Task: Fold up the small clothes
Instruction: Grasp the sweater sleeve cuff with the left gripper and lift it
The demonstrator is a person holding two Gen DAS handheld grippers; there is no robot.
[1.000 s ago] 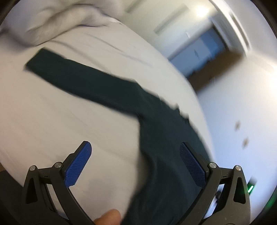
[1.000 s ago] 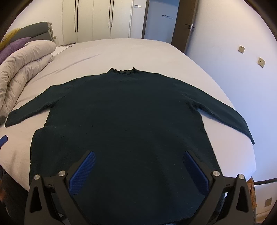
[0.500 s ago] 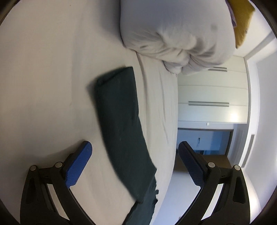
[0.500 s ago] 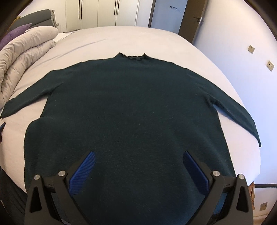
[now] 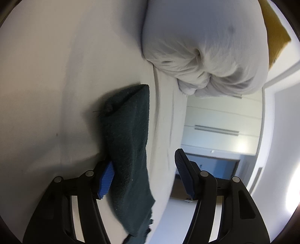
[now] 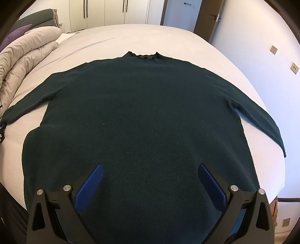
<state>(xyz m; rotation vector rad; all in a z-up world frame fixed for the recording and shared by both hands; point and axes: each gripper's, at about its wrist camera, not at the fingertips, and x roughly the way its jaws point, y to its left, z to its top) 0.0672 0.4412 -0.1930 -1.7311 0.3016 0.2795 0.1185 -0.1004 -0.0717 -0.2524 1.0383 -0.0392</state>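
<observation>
Across the middle of the right wrist frame, sweater [image 6: 146, 122] lies flat on the bed [image 6: 131, 37], dark green, neck toward the top, both sleeves spread out to left and right. Hem at the bottom edge, under the right gripper [image 6: 150, 185]. Its jaws are wide apart, blue pads [image 6: 90, 185] over the lower body of the sweater; contact with the fabric can't be told. Rolled duvet [image 6: 28, 52] sits upper left, just beside the left sleeve end. Wardrobe [image 6: 112, 13] along the top, door [image 6: 206, 22] upper right, wall sockets [image 6: 293, 67] at right edge.

Left wrist view is rolled sideways: bed [image 5: 46, 84] fills the left half, room at lower right. Sleeve [image 5: 129, 146] runs from mid-frame down to the bottom centre, cuff end at the top, near the duvet [image 5: 196, 47] in the upper right. Left gripper [image 5: 144, 178] is parted, sleeve between the jaws. Left pad [image 5: 106, 178] sits against the sleeve's edge, partly tucked behind the fabric; right pad [image 5: 182, 174] is well apart from it, over bare sheet. Not clamped. Yellow cushion [image 5: 275, 32] pokes out behind the duvet at the upper right edge.
</observation>
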